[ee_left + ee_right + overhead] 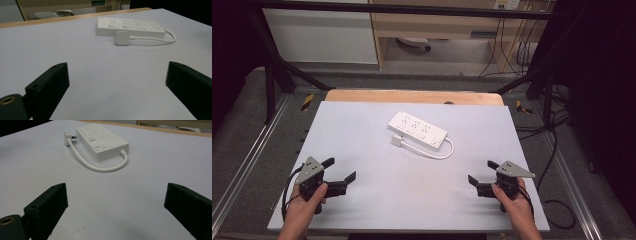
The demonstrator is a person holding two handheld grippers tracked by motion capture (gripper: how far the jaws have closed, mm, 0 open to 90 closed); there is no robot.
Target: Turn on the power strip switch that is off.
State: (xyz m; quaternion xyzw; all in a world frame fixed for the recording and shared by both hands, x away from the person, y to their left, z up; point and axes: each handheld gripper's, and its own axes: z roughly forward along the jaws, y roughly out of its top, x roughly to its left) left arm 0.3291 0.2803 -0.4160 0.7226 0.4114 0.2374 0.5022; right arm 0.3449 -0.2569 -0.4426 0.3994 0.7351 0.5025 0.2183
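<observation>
A: Power strip (417, 128) sits mid-counter (362, 190), far half, angled. Its short cable (439, 152) loops round the near side and back to the plug (397, 140), which lies flat just beside the strip body.

B: Tongs?

A: Left tongs (338, 175) spread wide, nothing between them. Right tongs (481, 173) the same. Both near the front edge, well apart from the strip.

B: Risks?

A: Plug is low and flat, so there's little to pinch. A shallow bite likely slips off or skates it across the counter.

B: And the strip itself?

A: Light, smooth surface under it. Push the plug in with one hand only and I'd expect the body to slide or rotate. The other tongs need to brace it.

B: Cable?

A: Short and stiff-looking. Lifting the plug probably drags the strip's end around and spoils the socket alignment.
</observation>
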